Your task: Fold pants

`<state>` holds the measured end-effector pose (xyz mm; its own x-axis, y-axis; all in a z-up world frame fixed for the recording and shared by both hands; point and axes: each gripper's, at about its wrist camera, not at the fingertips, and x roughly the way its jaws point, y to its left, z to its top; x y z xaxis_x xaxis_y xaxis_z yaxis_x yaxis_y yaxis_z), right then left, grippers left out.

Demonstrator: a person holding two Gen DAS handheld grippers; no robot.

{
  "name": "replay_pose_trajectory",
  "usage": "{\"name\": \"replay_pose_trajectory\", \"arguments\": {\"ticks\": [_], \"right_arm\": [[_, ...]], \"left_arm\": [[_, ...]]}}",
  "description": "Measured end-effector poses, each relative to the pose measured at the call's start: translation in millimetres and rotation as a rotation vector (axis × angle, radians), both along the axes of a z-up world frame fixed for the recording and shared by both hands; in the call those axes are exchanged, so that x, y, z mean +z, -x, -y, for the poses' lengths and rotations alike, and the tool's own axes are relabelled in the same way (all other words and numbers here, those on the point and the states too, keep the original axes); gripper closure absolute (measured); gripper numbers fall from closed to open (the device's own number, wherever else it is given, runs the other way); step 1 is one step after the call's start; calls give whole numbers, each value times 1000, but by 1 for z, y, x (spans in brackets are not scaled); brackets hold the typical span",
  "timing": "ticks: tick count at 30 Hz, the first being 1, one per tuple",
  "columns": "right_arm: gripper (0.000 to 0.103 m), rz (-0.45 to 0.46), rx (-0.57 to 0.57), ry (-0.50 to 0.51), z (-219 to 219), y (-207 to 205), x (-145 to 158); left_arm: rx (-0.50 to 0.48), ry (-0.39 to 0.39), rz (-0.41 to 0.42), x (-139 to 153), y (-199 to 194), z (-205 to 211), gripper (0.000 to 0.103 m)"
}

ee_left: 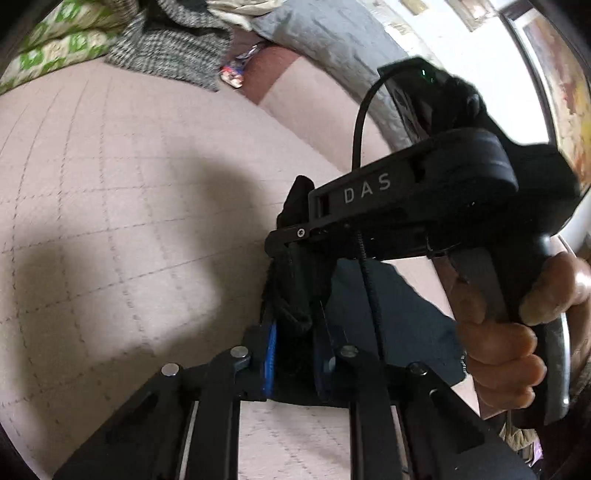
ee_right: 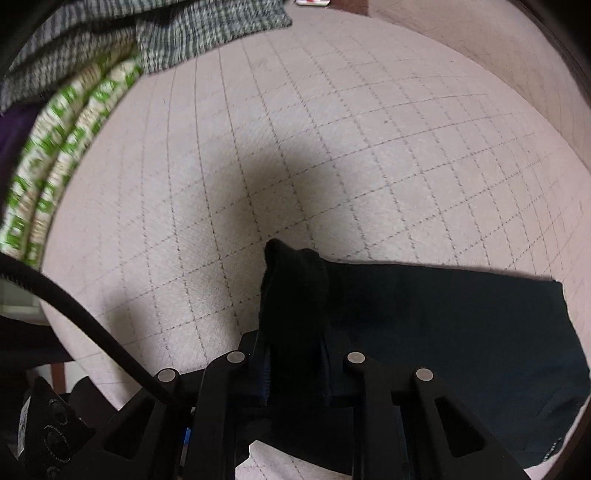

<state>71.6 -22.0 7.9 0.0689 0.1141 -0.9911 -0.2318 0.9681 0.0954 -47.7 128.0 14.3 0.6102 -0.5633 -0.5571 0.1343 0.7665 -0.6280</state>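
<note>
Two hand-held tools pinch the same bunched edge of a pair of dark pants (ee_right: 424,325) lying on a pale pink quilted bed cover (ee_right: 332,147) stitched in a grid.

In the left wrist view, the left tool (ee_left: 291,347) sits at 6 o'clock, its blue-padded jaws clenched on a fold of the black cloth. Just above it, toward 1 o'clock, the right tool's black body, lettered "DAS", crosses the frame, gripped by a person's bare hand (ee_left: 509,339) at 4 o'clock. The right tool's tips come down on the same bunch of cloth, touching or nearly touching the left tool's jaws.

In the right wrist view, the right tool (ee_right: 295,354) at 6 o'clock is closed on a raised hump of the pants. The rest of the garment spreads flat toward 3 o'clock on the cover. A black cable (ee_right: 92,317) curves in from 9 o'clock.

A grey checked fabric (ee_right: 207,33) lies at 11 o'clock, and a green-and-cream patterned blanket (ee_right: 62,147) lies folded at 9 to 10 o'clock along the edge of the bed.
</note>
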Motion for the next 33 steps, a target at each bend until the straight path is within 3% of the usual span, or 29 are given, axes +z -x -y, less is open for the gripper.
{"name": "replay_pose_trajectory", "arguments": {"ticks": [6, 10, 18, 20, 22, 25, 27, 31, 33], "right_arm": [[82, 59, -56, -125, 42, 0, 45], [82, 99, -137, -160, 66, 2, 51], [81, 125, -289, -189, 158, 15, 37], [76, 130, -318, -189, 179, 21, 28], [71, 155, -358, -134, 204, 29, 22], [60, 195, -417, -119, 234, 40, 20], [60, 215, -477, -133, 264, 51, 27], [62, 267, -547, -249, 302, 70, 50], [68, 278, -553, -424, 307, 78, 60]], "left_arm": [[-43, 59, 0, 19, 1, 22, 88], [-102, 94, -13, 31, -7, 60, 88], [-231, -10, -40, 23, -11, 153, 88], [-245, -64, -59, 17, -13, 172, 80], [-281, -69, -91, 12, -6, 183, 64], [-342, -84, -101, 15, 12, 186, 52], [-373, -90, -98, 21, 26, 179, 48], [-345, -103, -66, 33, 36, 157, 45], [-299, -134, -34, 36, 34, 142, 45]]}}
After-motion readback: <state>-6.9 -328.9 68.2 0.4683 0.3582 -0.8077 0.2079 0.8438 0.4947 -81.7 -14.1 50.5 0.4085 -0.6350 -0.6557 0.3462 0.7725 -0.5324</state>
